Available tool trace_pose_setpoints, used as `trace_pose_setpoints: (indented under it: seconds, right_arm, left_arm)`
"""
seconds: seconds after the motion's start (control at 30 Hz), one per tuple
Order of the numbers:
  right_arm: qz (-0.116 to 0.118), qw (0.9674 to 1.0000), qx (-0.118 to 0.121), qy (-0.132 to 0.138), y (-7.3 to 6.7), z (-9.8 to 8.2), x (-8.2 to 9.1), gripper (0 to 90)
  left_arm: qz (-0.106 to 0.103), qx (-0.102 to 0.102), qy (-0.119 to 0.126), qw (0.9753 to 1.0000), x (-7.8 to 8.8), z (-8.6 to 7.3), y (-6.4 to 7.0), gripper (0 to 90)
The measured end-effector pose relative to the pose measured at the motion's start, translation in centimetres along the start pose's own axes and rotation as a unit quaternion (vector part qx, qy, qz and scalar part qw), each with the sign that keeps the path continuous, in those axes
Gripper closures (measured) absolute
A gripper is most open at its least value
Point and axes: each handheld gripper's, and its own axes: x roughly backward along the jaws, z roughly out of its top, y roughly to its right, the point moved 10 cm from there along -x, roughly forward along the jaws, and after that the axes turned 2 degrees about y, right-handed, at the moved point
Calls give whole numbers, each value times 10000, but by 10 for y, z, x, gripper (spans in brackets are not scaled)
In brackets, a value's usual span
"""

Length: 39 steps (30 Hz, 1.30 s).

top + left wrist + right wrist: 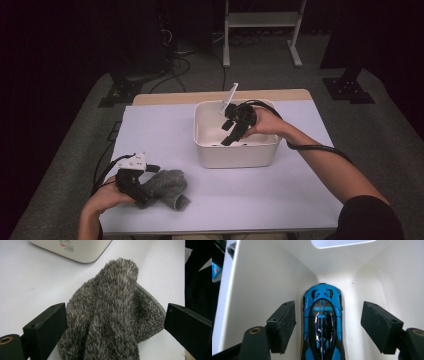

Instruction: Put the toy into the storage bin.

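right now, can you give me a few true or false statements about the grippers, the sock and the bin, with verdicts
1. A blue and black toy car lies inside the white bin. True.
2. The right gripper is clamped shut on the car. False: its jaws stand open, one on each side of it.
3. The grey fuzzy sock lies on the table, outside the bin. True.
4. The left gripper is inside the bin. False: it is at the sock, jaws open around it.

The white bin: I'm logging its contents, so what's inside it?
A blue toy car lies in the white bin, between the right gripper's open jaws. The bin floor beneath the car is covered.
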Motion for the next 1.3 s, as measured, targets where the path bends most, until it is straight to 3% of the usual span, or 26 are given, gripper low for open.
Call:
trace_pose_setpoints:
  seconds: [0.77,1.3]
  right_arm:
    - [-293,9971,-339,616,-5,-7,61,248]
    - [-594,9939,-503,780,-16,-18,103,235]
  left_arm:
    - [-43,-51,-20,10000,-4,1,3,38]
    - [-72,-87,-3,9999,-6,3,4,37]
